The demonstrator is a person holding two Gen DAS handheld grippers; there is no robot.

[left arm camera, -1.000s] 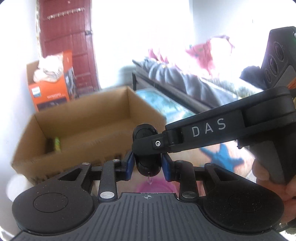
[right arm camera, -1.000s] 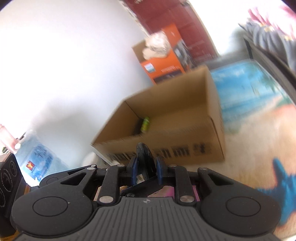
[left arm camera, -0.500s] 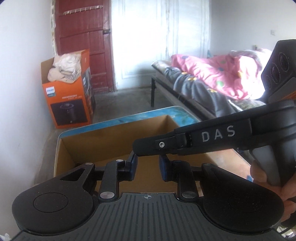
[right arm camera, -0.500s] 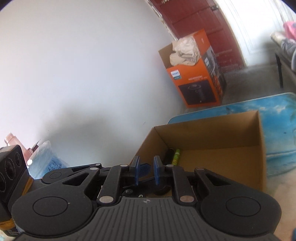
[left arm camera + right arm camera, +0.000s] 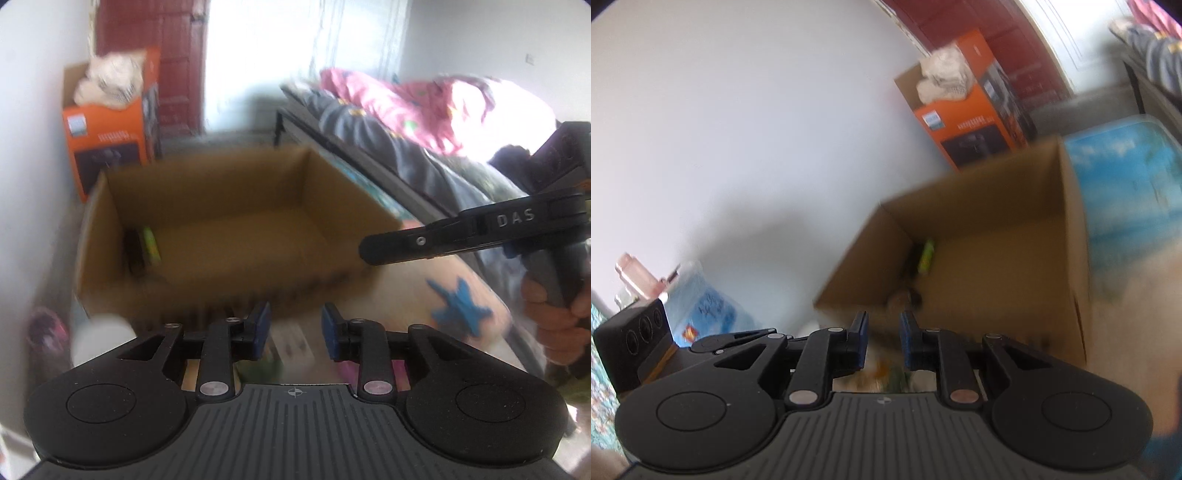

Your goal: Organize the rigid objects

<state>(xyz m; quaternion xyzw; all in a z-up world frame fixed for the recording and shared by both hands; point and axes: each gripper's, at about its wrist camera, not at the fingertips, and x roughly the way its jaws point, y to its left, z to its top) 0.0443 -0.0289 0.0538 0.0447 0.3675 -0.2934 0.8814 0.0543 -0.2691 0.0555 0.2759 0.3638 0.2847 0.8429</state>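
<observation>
An open brown cardboard box (image 5: 207, 266) stands ahead of both grippers; it also shows in the right wrist view (image 5: 1067, 258). A green stick-shaped item (image 5: 151, 245) lies against its left wall beside a dark object, and shows in the right wrist view (image 5: 927, 256) too. My left gripper (image 5: 294, 330) is open and empty, just short of the box's near wall. My right gripper (image 5: 882, 341) is open and empty near the box's near left corner. Seen from the left wrist, the right gripper (image 5: 373, 251) hangs beside the box's right wall.
An orange carton (image 5: 110, 147) with cloth on top stands by the red door. A bed with pink and grey bedding (image 5: 406, 110) runs along the right. A blue patterned mat (image 5: 1126, 177) lies under the box. A blue-white bag (image 5: 705, 310) sits at the left wall.
One second ago both grippers held a black round object together. It left both grippers over the box. Both grippers have since drawn back, and the right one has moved off to the right.
</observation>
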